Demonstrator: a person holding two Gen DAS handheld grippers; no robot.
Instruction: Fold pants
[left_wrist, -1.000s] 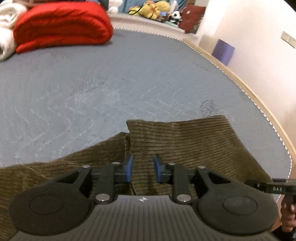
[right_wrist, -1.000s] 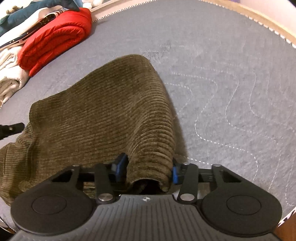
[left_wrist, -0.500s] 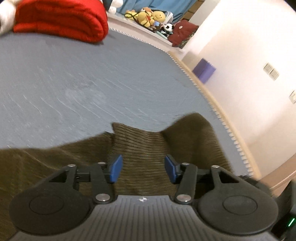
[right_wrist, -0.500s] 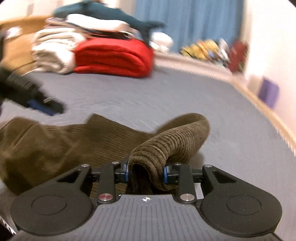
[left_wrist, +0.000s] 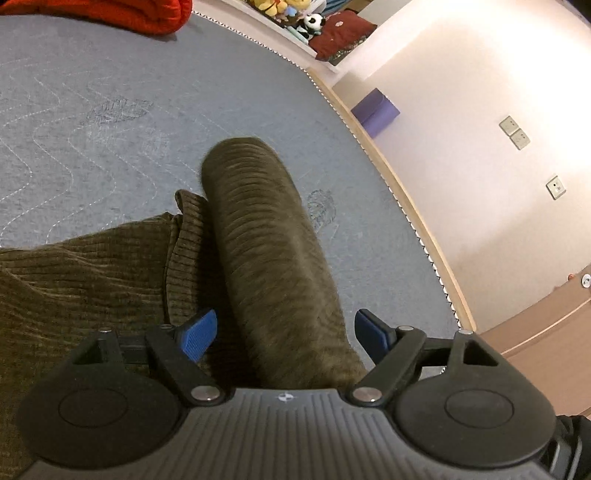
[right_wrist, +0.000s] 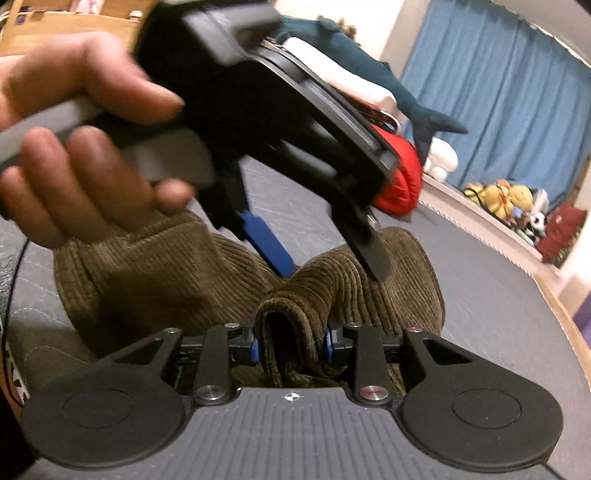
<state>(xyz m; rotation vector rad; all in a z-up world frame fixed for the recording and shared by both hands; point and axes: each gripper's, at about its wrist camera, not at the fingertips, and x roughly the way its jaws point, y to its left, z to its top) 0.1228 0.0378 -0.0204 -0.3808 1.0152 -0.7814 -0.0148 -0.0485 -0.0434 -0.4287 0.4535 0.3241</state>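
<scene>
Olive-brown corduroy pants (left_wrist: 92, 273) lie on a grey quilted bed (left_wrist: 92, 110). A raised fold of the pants (left_wrist: 266, 229) runs between the fingers of my left gripper (left_wrist: 284, 334), which is open wide above it. My right gripper (right_wrist: 291, 343) is shut on a bunched edge of the pants (right_wrist: 295, 317) and holds it up. In the right wrist view the left gripper (right_wrist: 317, 254) hangs open just above that fold, held by a hand (right_wrist: 81, 155).
A red folded blanket (right_wrist: 402, 184) and white bedding lie at the far end of the bed. Stuffed toys (right_wrist: 506, 195) sit on a ledge by blue curtains. The bed's wooden edge (left_wrist: 406, 206) runs along the right, with a purple box (left_wrist: 375, 110) beyond.
My left gripper has opened wider. My right gripper has carried its pants edge over towards the left gripper, so a raised fold now lies between the left fingers.
</scene>
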